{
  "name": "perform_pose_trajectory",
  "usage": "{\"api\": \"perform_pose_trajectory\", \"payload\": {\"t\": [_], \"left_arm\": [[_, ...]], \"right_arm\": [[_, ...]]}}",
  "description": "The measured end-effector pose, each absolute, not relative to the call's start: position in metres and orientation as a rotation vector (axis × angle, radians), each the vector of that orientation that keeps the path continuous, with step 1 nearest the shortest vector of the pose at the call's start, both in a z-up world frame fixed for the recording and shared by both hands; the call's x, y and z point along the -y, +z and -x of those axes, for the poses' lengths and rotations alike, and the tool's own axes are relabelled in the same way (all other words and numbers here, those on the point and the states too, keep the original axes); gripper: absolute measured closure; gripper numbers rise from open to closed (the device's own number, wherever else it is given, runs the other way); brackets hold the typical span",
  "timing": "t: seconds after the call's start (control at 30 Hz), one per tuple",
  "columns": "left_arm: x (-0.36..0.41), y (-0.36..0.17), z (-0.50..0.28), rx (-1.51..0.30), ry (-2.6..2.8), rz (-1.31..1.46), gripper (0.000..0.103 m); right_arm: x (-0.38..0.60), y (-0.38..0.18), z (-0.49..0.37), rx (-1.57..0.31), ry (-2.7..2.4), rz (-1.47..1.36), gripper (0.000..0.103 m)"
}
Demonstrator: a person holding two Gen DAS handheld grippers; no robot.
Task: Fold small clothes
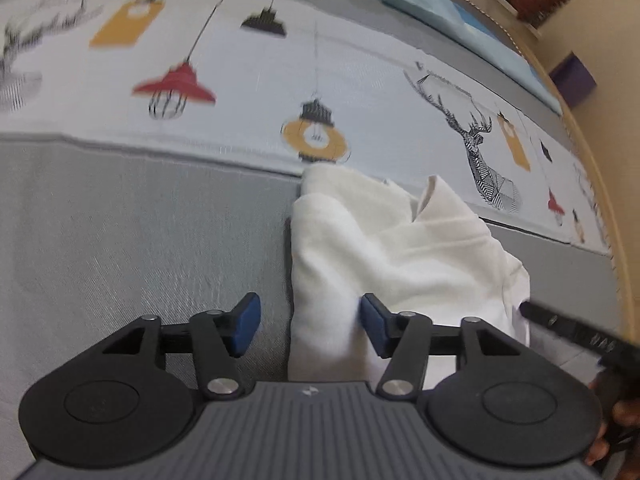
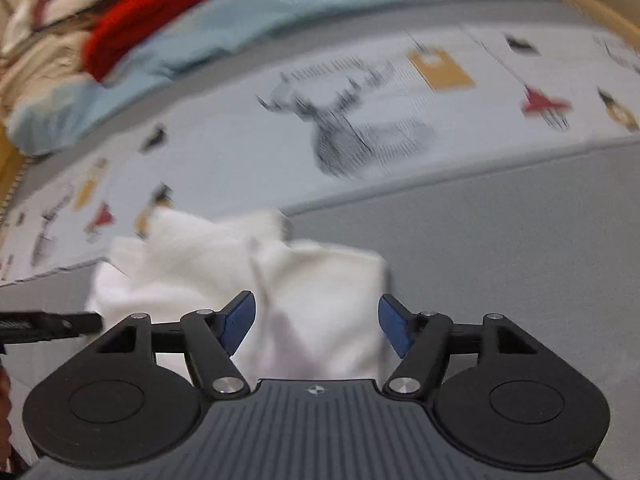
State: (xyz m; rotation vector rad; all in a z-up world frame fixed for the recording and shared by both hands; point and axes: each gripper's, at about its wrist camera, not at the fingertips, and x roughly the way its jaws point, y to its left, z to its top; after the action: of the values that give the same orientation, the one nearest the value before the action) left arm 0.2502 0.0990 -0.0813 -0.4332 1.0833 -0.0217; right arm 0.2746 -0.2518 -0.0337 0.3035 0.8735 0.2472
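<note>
A small white garment (image 1: 384, 248) lies crumpled on the grey part of a bed cover; it also shows in the right wrist view (image 2: 280, 280). My left gripper (image 1: 310, 324) is open, its blue pads astride the garment's left edge, holding nothing. My right gripper (image 2: 316, 322) is open over the garment's right part, its pads apart and empty. The right gripper's black finger (image 1: 576, 330) pokes in at the right of the left wrist view, and the left gripper's finger (image 2: 48, 326) shows at the left of the right wrist view.
The bed cover has a white band printed with lamps and deer (image 1: 312, 92) behind the garment. A light blue blanket (image 2: 200, 40) and a red cloth (image 2: 160, 12) lie at the far side. A wooden bed edge (image 1: 600, 200) runs along the right.
</note>
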Motion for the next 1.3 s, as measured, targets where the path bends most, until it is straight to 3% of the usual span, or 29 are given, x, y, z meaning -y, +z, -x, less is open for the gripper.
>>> {"api": "perform_pose_trajectory", "payload": {"t": [0.23, 0.27, 0.3, 0.33, 0.37, 0.43, 0.6, 0.7, 0.77, 0.97, 1.1, 1.13, 1.17, 1.3], "left_arm": [[-0.095, -0.096, -0.263, -1.112, -0.085, 0.475, 0.041], [-0.095, -0.098, -0.265, -1.111, -0.092, 0.481, 0.043], [-0.095, -0.099, -0.267, -1.105, -0.100, 0.482, 0.049], [-0.093, -0.097, -0.268, -1.095, -0.114, 0.473, 0.068], [-0.091, -0.093, -0.269, -1.076, -0.112, 0.434, 0.080], [-0.090, -0.082, -0.268, -1.020, -0.096, 0.359, 0.091], [-0.114, -0.040, -0.262, -0.817, -0.002, 0.307, 0.096], [-0.134, -0.018, -0.256, -0.703, 0.040, 0.326, 0.092], [-0.143, -0.013, -0.252, -0.705, 0.017, 0.357, 0.081], [-0.120, -0.017, -0.240, -0.808, -0.131, 0.241, 0.081], [-0.091, -0.050, -0.229, -0.957, -0.179, 0.060, 0.077], [-0.085, -0.060, -0.226, -1.003, -0.164, -0.010, 0.065], [-0.079, -0.066, -0.222, -1.013, -0.145, -0.077, 0.060], [-0.067, -0.034, -0.193, -0.869, -0.103, -0.145, 0.060]], "right_arm": [[0.253, -0.060, -0.281, -0.974, 0.268, -0.370, 0.028], [0.250, -0.059, -0.281, -0.967, 0.279, -0.367, 0.033], [0.246, -0.059, -0.282, -0.962, 0.291, -0.373, 0.048], [0.244, -0.057, -0.283, -0.961, 0.309, -0.391, 0.059], [0.242, -0.057, -0.285, -0.962, 0.326, -0.417, 0.070], [0.237, -0.052, -0.289, -0.947, 0.319, -0.415, 0.075], [0.222, -0.024, -0.293, -0.781, 0.380, -0.446, 0.078], [0.207, -0.009, -0.293, -0.707, 0.375, -0.441, 0.073], [0.202, -0.006, -0.294, -0.709, 0.295, -0.408, 0.070], [0.203, 0.018, -0.266, -0.587, 0.311, -0.260, 0.065], [0.184, -0.003, -0.259, -0.780, 0.450, -0.108, 0.055], [0.175, -0.015, -0.260, -0.859, 0.422, -0.011, 0.055], [0.170, -0.027, -0.258, -0.902, 0.378, 0.083, 0.053], [0.179, -0.007, -0.247, -0.846, 0.325, 0.042, 0.052]]}}
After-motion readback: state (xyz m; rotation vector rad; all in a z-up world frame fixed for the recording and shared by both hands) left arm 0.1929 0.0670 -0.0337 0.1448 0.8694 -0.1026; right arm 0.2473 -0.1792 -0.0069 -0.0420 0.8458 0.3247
